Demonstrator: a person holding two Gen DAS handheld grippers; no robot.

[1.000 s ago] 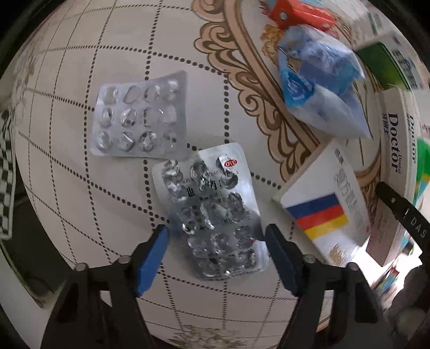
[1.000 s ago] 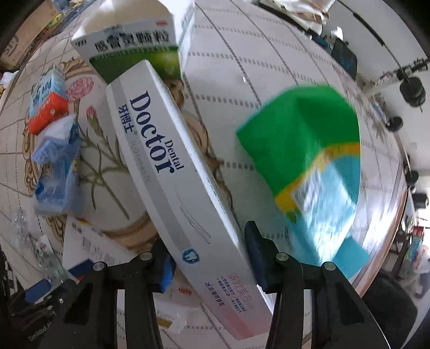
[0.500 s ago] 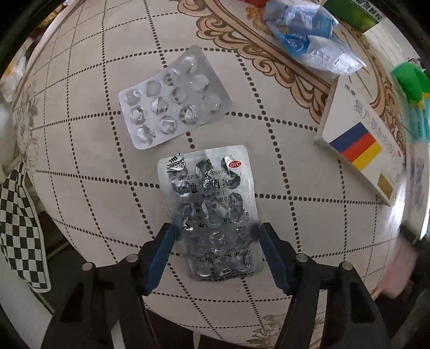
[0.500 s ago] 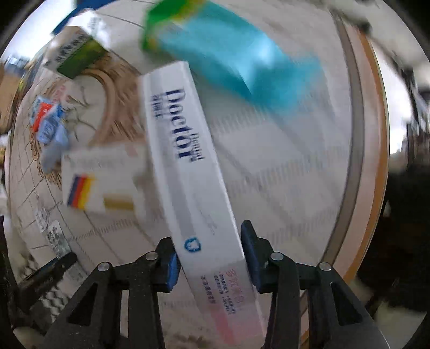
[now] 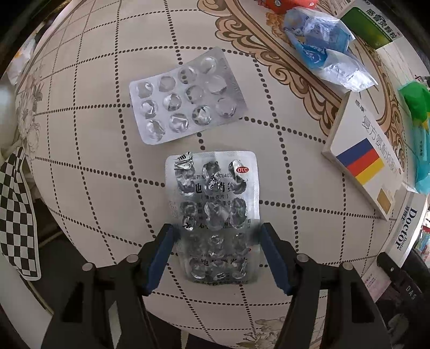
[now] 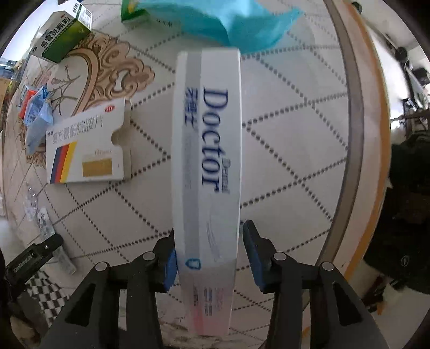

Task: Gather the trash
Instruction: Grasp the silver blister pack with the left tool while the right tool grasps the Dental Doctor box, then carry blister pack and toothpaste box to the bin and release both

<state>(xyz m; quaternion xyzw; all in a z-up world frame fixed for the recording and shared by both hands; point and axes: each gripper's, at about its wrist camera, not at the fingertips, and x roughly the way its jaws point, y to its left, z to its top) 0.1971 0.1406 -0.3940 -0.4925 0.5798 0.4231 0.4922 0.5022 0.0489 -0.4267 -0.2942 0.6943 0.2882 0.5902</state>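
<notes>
- Since a second ago, the right gripper (image 6: 209,257) has swung its toothpaste box (image 6: 207,150) from a diagonal lie to straight ahead, and the green-and-teal packet (image 6: 223,24) now sits at the top of its view instead of at the right.
- Left view has rolled too: the printed OTC blister pack (image 5: 213,212) now lies square between the left gripper (image 5: 216,257) fingers; the plain blister pack (image 5: 186,99) has tilted up-left.
- Right jaws are opening. The left blue pad touches the box side; a thin gap shows at the right pad (image 6: 252,255). Cannot tell whether the box rests on the table (image 6: 295,150) or hangs.
- Left jaws stand released, pads astride the pack's lower half, no contact visible.
- Risk: if the box is still lifted, the loosening grip lets it slide out and tip toward the table rim (image 6: 357,134) at right.
- Risk: the flat foil pack gives the pads almost no edge; closing may only skid it, buckle it, or push it off the near table edge.
- Risk: crumpled foil cells could snag one pad and twist the pack out.
- Other trash waits well apart: striped medicine box (image 5: 362,161), crumpled blue wrapper (image 5: 322,51), green medicine box (image 6: 64,40).
</notes>
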